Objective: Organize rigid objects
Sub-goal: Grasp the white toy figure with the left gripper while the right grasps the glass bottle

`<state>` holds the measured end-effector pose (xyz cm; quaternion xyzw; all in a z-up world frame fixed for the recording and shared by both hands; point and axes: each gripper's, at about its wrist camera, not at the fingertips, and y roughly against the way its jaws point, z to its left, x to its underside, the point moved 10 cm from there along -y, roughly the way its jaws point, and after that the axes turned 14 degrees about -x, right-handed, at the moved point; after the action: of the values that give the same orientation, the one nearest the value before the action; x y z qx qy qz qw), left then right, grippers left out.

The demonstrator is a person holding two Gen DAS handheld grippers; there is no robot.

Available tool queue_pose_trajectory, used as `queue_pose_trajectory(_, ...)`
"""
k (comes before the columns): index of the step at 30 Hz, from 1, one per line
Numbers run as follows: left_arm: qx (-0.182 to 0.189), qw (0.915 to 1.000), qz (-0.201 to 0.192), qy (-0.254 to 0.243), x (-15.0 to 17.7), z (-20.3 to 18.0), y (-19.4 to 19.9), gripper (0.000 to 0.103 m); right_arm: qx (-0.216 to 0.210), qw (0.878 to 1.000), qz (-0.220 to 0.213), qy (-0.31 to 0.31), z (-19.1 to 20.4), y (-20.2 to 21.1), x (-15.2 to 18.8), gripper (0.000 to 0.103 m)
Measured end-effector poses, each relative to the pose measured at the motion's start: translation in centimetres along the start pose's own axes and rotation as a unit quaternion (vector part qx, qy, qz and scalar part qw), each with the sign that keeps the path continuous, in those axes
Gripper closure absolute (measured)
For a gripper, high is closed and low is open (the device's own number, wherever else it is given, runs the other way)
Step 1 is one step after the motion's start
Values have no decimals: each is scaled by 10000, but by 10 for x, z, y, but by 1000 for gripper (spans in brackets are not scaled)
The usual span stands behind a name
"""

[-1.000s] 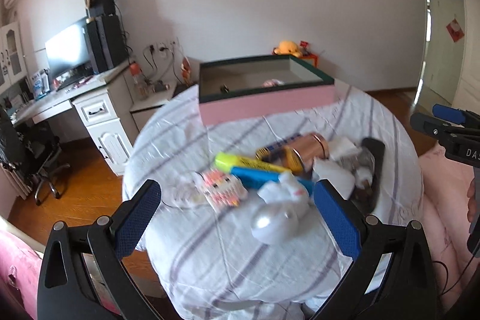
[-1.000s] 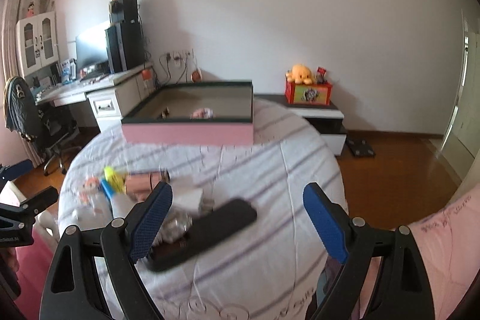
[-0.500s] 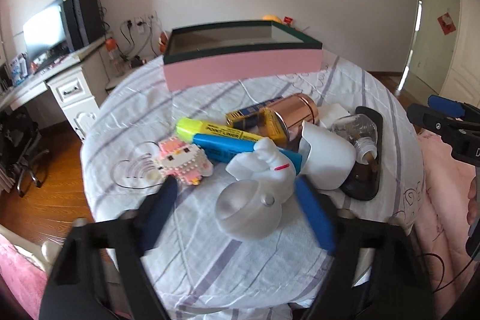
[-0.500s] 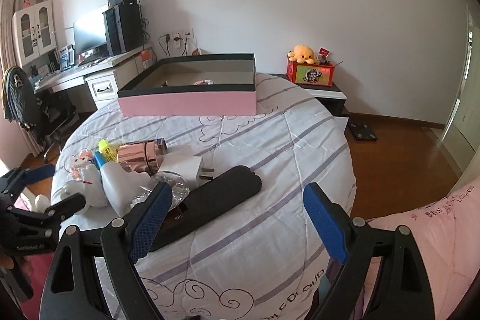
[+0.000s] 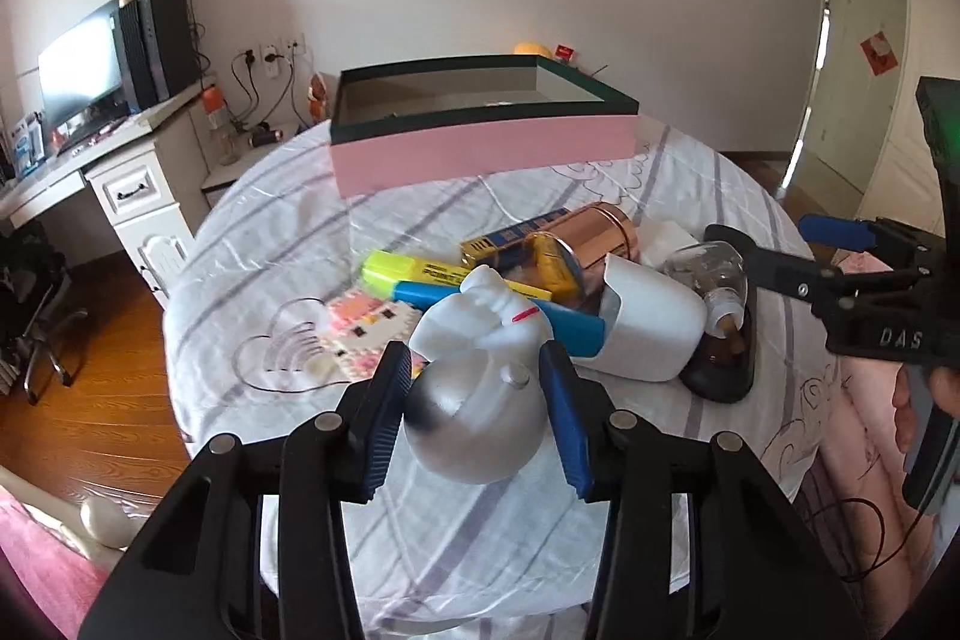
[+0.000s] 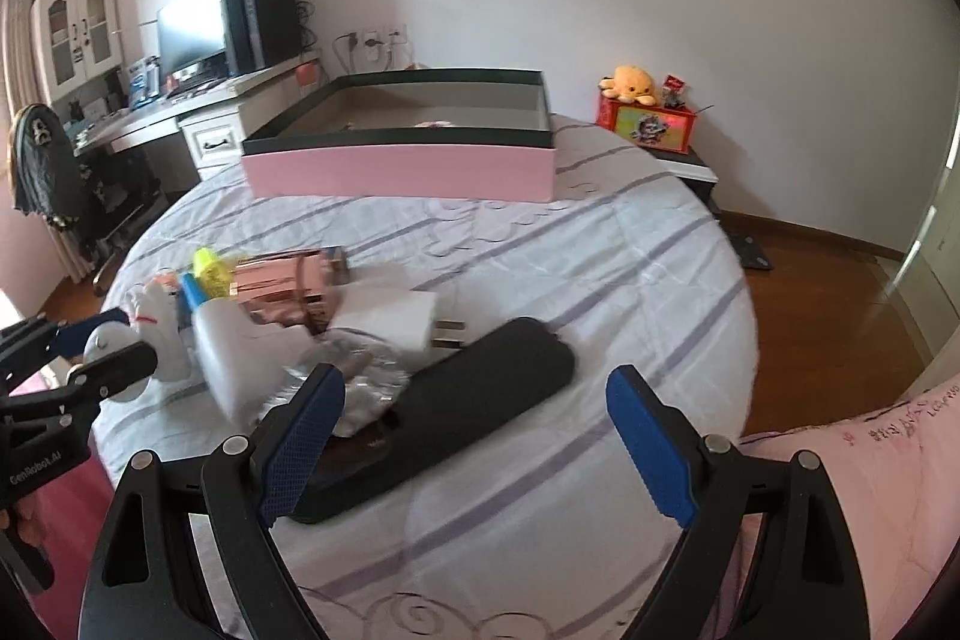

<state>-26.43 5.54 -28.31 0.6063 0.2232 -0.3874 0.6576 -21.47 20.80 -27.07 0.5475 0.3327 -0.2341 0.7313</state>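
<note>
Since a second ago the left gripper [image 5: 474, 418] has come forward and its two blue fingers [image 5: 384, 421] now pinch the round base of the one white figurine [image 5: 480, 394] lying on the counter [image 5: 456, 538]. Beyond it lie two highlighters, one yellow [image 5: 420, 273] and one blue [image 5: 558, 322], one copper tin [image 5: 600, 235] and one pink box [image 5: 480, 154]. The right gripper [image 6: 474, 448] hovers with fingers spread wide over one black case [image 6: 474, 394].

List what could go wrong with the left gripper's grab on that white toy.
The left gripper pinches the white toy on its round silvery base, which may slip out. Its upper part lies against the blue marker, so lifting could drag that. The pink box is far across the table.
</note>
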Motion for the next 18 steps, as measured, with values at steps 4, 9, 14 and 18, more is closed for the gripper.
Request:
queue_pose_trajectory(4, -34, 10000, -25, 5, 0, 8, 5, 58, -85, 9999, 40, 90, 16, -7, 1, 13)
queue_pose_trajectory(9, -12, 10000, 5, 20, 2, 11, 6, 58, -108, 9998, 121, 63, 24, -19, 2, 13)
queue_pose_trajectory(14, 34, 10000, 23, 41, 2, 11, 4, 58, -24, 9996, 265, 1, 21, -24, 0, 13)
queue_pose_trajectory(18, 50, 10000, 19, 41, 2, 11, 3, 58, 279, 9988, 414, -11, 2, -27, 9, 13)
